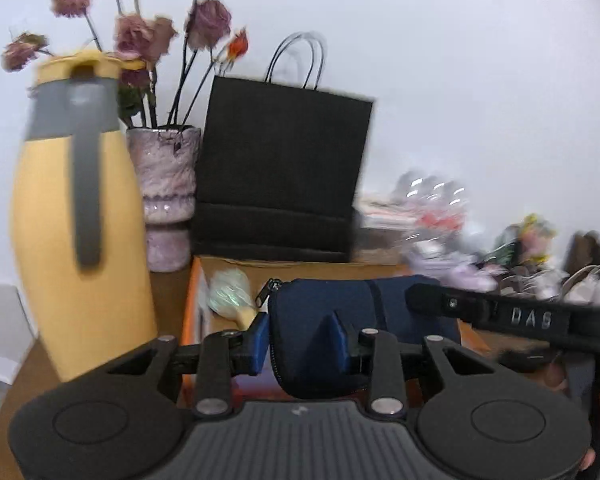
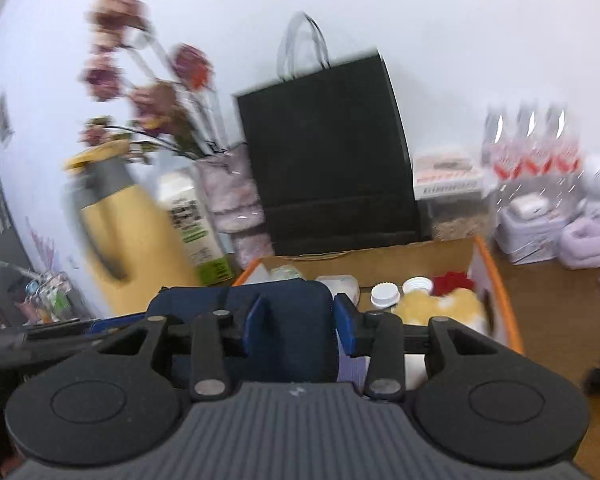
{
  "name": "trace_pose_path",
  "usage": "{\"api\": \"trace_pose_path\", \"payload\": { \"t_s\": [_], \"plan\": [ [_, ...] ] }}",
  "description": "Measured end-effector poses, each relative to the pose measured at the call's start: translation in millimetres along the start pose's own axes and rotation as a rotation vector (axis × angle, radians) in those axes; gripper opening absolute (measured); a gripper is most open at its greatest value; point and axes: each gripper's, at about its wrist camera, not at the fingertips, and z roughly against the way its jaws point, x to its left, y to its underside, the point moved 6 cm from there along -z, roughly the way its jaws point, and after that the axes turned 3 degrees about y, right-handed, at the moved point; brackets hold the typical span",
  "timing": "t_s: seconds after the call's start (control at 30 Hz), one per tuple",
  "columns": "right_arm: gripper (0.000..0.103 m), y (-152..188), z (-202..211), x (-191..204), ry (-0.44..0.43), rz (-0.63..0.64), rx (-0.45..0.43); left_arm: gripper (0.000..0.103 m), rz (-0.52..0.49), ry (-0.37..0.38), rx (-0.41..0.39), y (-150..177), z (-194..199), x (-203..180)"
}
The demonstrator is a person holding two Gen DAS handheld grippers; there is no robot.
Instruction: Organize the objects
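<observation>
Both grippers grip one navy zip pouch (image 1: 332,332) from opposite ends, above an orange-edged cardboard box (image 2: 496,276).

In the left wrist view, the left gripper (image 1: 300,334) has its blue fingers (image 1: 260,340) narrowed onto the zipper end of the pouch, one finger on each side, touching it. The right gripper's black body crosses in from 3 o'clock and meets the far end of the pouch.

In the right wrist view, the right gripper (image 2: 300,320) pinches the pouch (image 2: 260,320) in the same way; its fingers (image 2: 346,324) press both faces.

Inside the box, at 2 o'clock from the right gripper, lie two white caps (image 2: 385,294), something red and a yellow fluffy thing (image 2: 440,308). A pale brush (image 1: 230,290) lies in the box at 11 o'clock from the left gripper.

Behind the box stands a black paper bag (image 1: 284,168) at 12 o'clock. A yellow jug (image 1: 80,220) with a grey handle stands at 10 o'clock, and a pink vase (image 1: 168,196) of dried flowers stands between the jug and the bag. Bottles (image 2: 532,148) stand at 2 o'clock, blurred.
</observation>
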Motion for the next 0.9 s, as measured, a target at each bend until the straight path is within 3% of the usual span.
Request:
{"api": "trace_pose_path", "payload": {
  "t_s": [0.1,0.2,0.23,0.27,0.33,0.4,0.47,0.6,0.67,0.77,0.83,0.9],
  "plan": [
    [0.041,5.1,-76.0,-19.9,0.020,-0.102,0.129,0.032,0.046,-0.052,0.126,-3.7,-67.1,32.9],
    [0.040,32.6,-134.2,-38.6,0.081,-0.139,0.260,0.028,0.033,-0.138,0.221,10.7,-120.1,54.7],
    [0.035,40.7,-141.6,-38.3,0.104,-0.110,0.260,0.028,0.015,-0.156,0.222,16.5,-129.2,58.4],
    [0.036,40.5,-137.6,-34.1,0.098,-0.072,0.193,0.026,-0.008,-0.147,0.196,19.2,-131.0,56.4],
    [0.039,40.8,-133.2,-30.1,0.132,-0.030,0.149,0.028,-0.100,-0.158,0.204,20.8,-132.4,47.1],
    [0.041,41.6,-129.9,-30.4,0.132,-0.048,0.111,0.035,-0.106,-0.164,0.187,17.3,-125.8,45.3],
    [0.057,39.5,-129.3,-26.9,0.148,-0.023,0.128,0.039,-0.105,-0.136,0.175,12.2,-119.0,43.2],
    [0.071,21.7,-98.2,-15.8,0.165,0.047,0.036,0.043,-0.097,-0.127,0.117,-5.5,-90.7,31.2],
    [0.084,10.4,-66.0,-12.8,0.165,0.076,-0.021,0.044,-0.082,-0.076,0.080,-15.6,-63.9,21.6],
    [0.094,-1.1,-10.4,-15.7,0.151,0.138,-0.044,0.057,-0.077,0.033,0.036,-27.4,-16.3,7.1],
    [0.096,-2.5,26.0,-19.1,0.187,0.160,-0.051,0.067,-0.104,0.037,-0.012,-30.4,17.3,-0.8],
    [0.101,1.8,65.5,-15.4,0.188,0.193,-0.062,0.084,-0.131,0.024,-0.051,-26.6,49.6,-8.8]
  ]
}}
